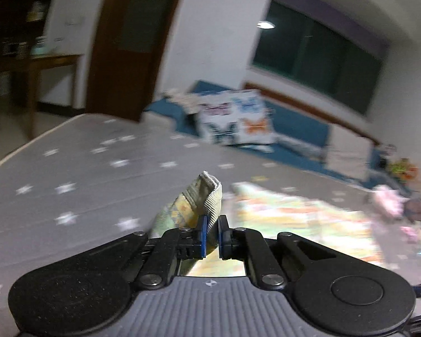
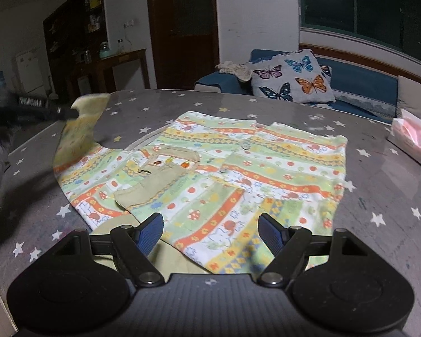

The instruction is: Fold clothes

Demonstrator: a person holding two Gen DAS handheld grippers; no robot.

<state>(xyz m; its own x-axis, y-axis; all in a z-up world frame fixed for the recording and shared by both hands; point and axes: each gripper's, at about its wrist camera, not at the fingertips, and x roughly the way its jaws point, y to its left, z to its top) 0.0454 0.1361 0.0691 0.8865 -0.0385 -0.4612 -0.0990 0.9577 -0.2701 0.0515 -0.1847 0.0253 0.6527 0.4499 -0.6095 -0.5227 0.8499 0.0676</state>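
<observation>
A child's shirt (image 2: 238, 168) with green, yellow and orange stripes lies spread on the grey star-print table (image 2: 379, 196). My left gripper (image 1: 211, 236) is shut on the shirt's sleeve cuff (image 1: 207, 196) and holds it lifted above the table; it shows blurred in the right wrist view (image 2: 70, 113) at the left, with the raised sleeve (image 2: 81, 129). The rest of the shirt (image 1: 294, 224) is blurred to the right in the left wrist view. My right gripper (image 2: 212, 234) is open, low over the shirt's near hem, holding nothing.
A pink tissue pack (image 2: 412, 137) sits at the table's right edge. A blue sofa (image 2: 359, 84) with a butterfly pillow (image 2: 292, 75) stands behind the table. A wooden side table (image 2: 120, 64) and a dark door (image 2: 182, 28) are at the back left.
</observation>
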